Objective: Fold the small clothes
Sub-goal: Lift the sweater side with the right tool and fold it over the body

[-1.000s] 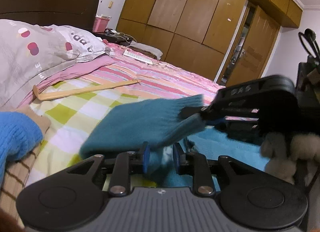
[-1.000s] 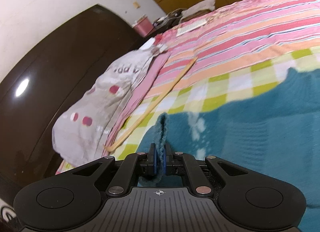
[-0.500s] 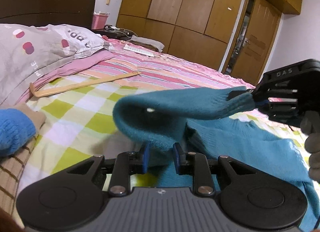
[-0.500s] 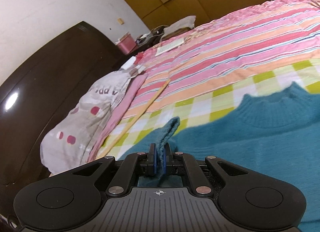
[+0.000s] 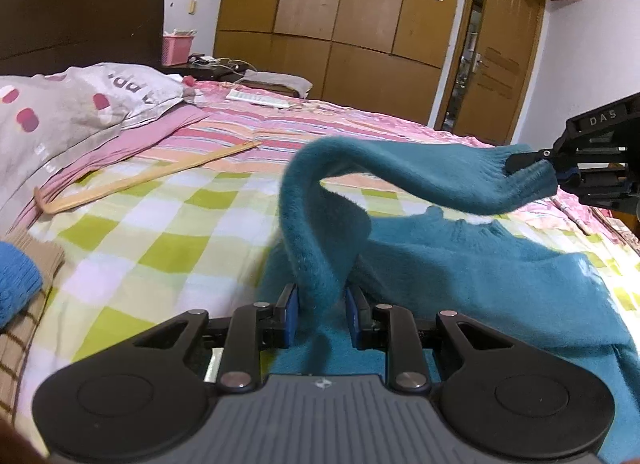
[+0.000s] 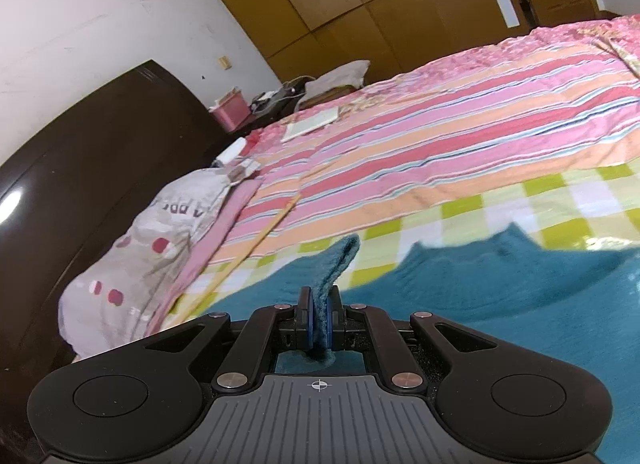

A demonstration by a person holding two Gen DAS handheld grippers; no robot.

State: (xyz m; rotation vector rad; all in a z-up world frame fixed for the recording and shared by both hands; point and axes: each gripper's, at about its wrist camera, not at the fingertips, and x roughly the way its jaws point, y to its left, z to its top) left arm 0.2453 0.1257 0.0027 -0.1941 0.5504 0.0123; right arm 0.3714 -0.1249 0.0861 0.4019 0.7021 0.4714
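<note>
Both tools matter here: my right tool (image 6: 319, 322) pinches the cuff of the teal sweater's (image 5: 500, 272) sleeve (image 5: 400, 172), lifted mid-frame above the body on the bed (image 5: 160, 232). My left tool (image 5: 320, 314) stands spread around the sleeve's base. I'd carry the cuff straight across the chest, keeping the crease at the shoulder.

1. A bed (image 5: 160, 224) carries a green-and-white checked sheet, with a pink striped cover (image 6: 440, 144) beyond it.
2. A grey pillow (image 5: 72, 112) with red spots lies by the dark headboard (image 5: 80, 4).
3. A long wooden stick (image 5: 152, 180) rests on the sheet near the pillow.
4. A pink basket (image 5: 177, 49) stands on the bedside stand.
5. Wooden wardrobe doors (image 5: 340, 16) line the far wall.
6. A blue knit item (image 5: 16, 284) sits at the left edge.
</note>
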